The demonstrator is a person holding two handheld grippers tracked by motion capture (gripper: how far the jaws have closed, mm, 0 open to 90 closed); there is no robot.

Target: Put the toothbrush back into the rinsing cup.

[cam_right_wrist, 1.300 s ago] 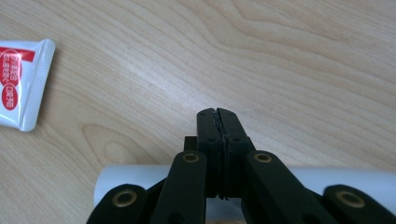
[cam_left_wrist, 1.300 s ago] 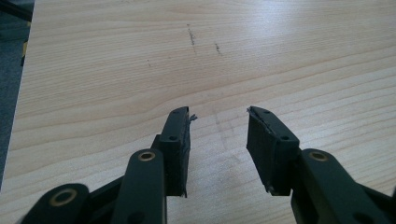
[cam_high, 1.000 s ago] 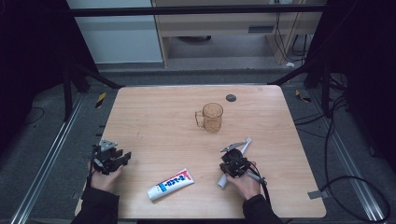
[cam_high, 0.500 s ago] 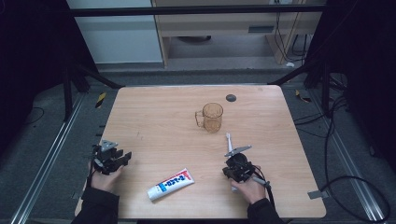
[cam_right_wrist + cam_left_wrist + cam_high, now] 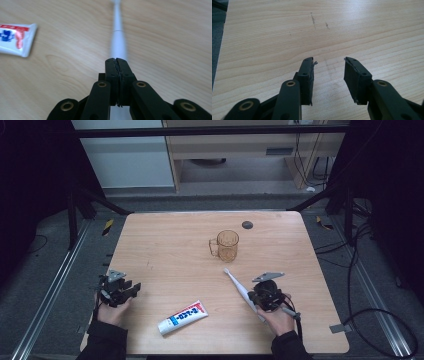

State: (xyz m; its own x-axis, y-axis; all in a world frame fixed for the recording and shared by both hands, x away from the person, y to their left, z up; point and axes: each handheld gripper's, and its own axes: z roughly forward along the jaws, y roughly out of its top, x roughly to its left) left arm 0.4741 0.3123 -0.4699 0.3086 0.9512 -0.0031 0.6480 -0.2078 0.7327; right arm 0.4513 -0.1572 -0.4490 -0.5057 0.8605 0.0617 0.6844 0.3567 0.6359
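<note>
A white toothbrush point(image 5: 235, 281) lies slantwise on the wooden table point(image 5: 165, 245), head toward the amber mug point(image 5: 227, 245). My right gripper point(image 5: 253, 296) sits over its handle. In the right gripper view the jaws point(image 5: 117, 60) are pressed together, pad to pad, with the toothbrush point(image 5: 118, 42) running out from beneath them. A white, blue and red toothpaste tube point(image 5: 183, 317) lies near the front edge, and it is at the left in the right gripper view point(image 5: 15, 38). My left gripper point(image 5: 134, 287) rests at the table's left side, open over bare wood point(image 5: 328, 61).
A small dark disc point(image 5: 247, 225) sits near the table's far edge behind the mug. Black frame bars and cables surround the table, with a cabinet beyond.
The right hand has shifted toward the front right, and the toothbrush now lies pointing up-left toward the mug. The left hand has stayed in place.
</note>
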